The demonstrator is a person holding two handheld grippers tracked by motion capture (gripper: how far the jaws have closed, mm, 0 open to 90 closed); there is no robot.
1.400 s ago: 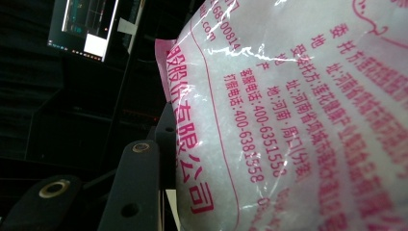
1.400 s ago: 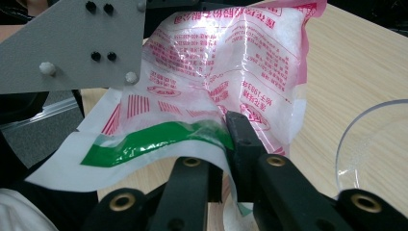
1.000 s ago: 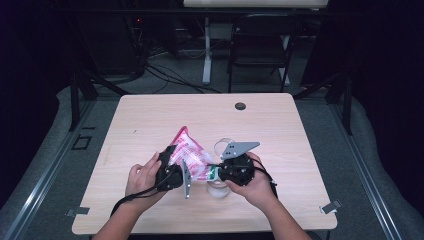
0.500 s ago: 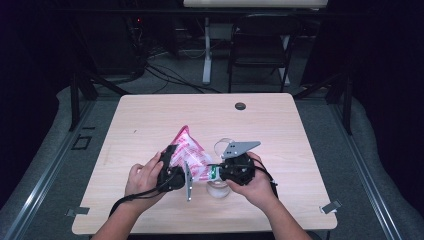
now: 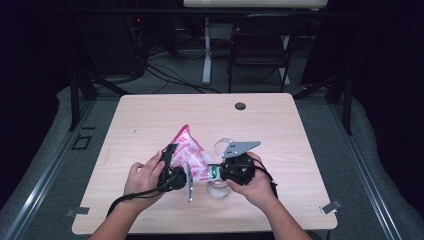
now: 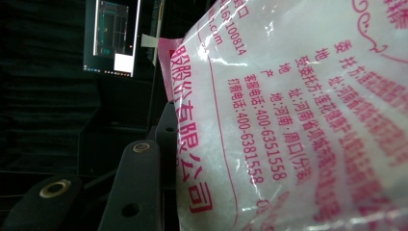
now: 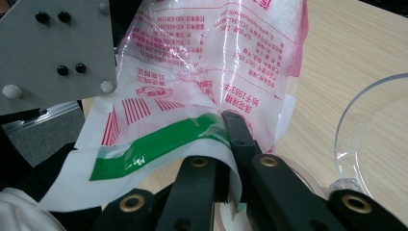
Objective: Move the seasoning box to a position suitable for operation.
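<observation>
A clear plastic bag printed in pink, with white grains inside, is held up over the table between both hands. My left gripper clamps the bag's full body; in the left gripper view the bag presses against one black finger and hides the other. My right gripper is shut on the bag's flat end with the green stripe, the jaws pinching the film. A clear round bowl sits on the table right below the right gripper.
A second clear round dish lies just beyond the right gripper, its rim also in the right gripper view. The wooden table has a black cable grommet near its far edge. A chair stands behind the table.
</observation>
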